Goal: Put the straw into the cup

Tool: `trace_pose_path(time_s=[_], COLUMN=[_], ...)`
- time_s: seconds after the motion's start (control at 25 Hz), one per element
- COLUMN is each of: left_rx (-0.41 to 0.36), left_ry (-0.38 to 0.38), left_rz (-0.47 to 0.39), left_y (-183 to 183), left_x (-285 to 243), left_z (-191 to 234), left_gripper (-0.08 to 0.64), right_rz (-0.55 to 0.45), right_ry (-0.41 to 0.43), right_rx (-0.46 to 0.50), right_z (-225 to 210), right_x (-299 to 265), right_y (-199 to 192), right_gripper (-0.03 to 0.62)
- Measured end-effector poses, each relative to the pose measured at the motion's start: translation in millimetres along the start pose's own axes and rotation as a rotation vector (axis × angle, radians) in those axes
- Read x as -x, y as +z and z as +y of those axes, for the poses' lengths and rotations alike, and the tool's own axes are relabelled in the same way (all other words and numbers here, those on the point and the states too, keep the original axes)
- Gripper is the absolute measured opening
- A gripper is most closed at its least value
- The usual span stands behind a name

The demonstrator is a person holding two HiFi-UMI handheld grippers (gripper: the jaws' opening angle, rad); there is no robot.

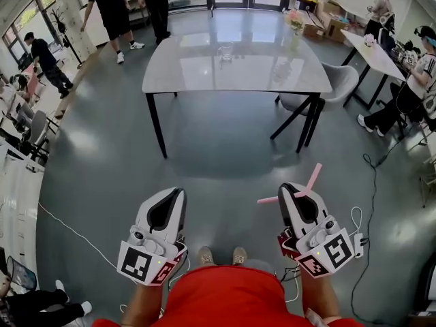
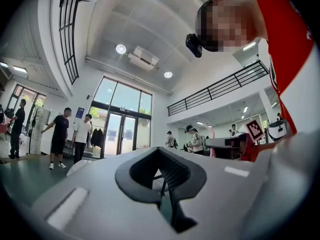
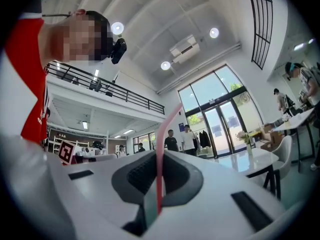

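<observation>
In the head view my right gripper (image 1: 294, 187) is shut on a pink bendy straw (image 1: 310, 179); one end sticks up to the right and the other out to the left. The right gripper view shows the straw (image 3: 161, 154) standing upright between the closed jaws of the right gripper (image 3: 157, 176). My left gripper (image 1: 176, 192) is held level beside it, shut with nothing in it; the left gripper view shows the left gripper (image 2: 162, 166) with its dark pads together. A clear glass cup (image 1: 225, 50) stands on the far grey table (image 1: 204, 73), well ahead of both grippers.
A grey chair (image 1: 340, 80) sits at the table's right side and a vase of flowers (image 1: 295, 22) at its far right corner. Several people stand or sit around the room. A cable (image 1: 371, 182) runs over the floor at right.
</observation>
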State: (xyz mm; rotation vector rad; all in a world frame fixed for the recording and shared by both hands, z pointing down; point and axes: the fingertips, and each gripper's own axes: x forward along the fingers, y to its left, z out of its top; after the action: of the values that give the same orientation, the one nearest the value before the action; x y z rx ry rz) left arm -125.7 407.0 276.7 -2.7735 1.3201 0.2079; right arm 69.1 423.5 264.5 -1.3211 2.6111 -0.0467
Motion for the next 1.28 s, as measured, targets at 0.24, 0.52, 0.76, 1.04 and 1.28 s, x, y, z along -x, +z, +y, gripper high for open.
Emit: trace_pose_path(time_s=[0.24, 0.52, 0.76, 1.04, 1.28], left_rx=[-0.023, -0.058, -0.1, -0.131, -0.101], left_ry=[0.022, 0.071, 0.069, 0.056, 0.033], left_rz=[-0.003, -0.01, 0.003, -0.015, -0.04], left_y=[1.7, 5.6, -0.5, -13.5, -29.4], left_x=[-20.3, -52.0, -84.3, -148.6, -205.3], left_z=[-7.5, -17.9, -11.6, 38.7, 112.6], left_gripper=[0.005, 0.005, 0.005, 0.005, 0.005], right_rz=[-0.028, -0.071, -0.066, -0.03, 0.018], right_ry=[0.008, 0.047, 0.021, 0.014, 0.005], right_rx=[0.011, -0.029, -0.056, -0.041, 0.011], right_z=[-29.6, -78.7, -120.6, -151.6, -174.4], right_x=[6.7, 10.2, -7.8, -70.9, -161.5], right_y=[17.5, 36.0, 31.7, 14.7, -4.0], right_gripper=[0.006, 0.006, 0.006, 0.006, 0.006])
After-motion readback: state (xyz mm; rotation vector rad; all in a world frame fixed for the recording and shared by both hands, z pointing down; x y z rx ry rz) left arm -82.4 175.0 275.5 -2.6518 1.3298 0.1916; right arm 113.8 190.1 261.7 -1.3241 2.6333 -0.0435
